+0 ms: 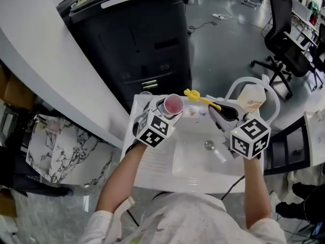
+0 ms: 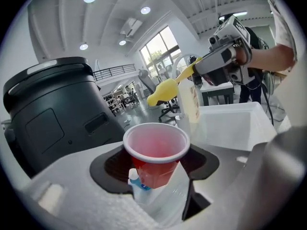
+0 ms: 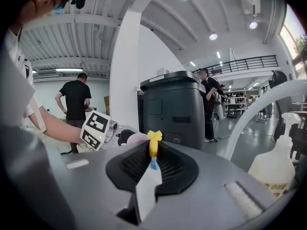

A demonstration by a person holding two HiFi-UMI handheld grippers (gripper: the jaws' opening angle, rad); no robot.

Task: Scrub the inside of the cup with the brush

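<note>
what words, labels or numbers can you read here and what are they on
Nothing reads clearly in any view.
Spray bottle: orange label print, too blurred to read.
Black bin: white lid strip and small front stickers, too small to read.
Left marker cube and right marker cube: square patterns only, no letters.
Red cup and yellow brush: no print visible.

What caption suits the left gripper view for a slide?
Left gripper holds a red cup upright; right gripper holds a yellow brush beyond it, not yet inside.
</note>
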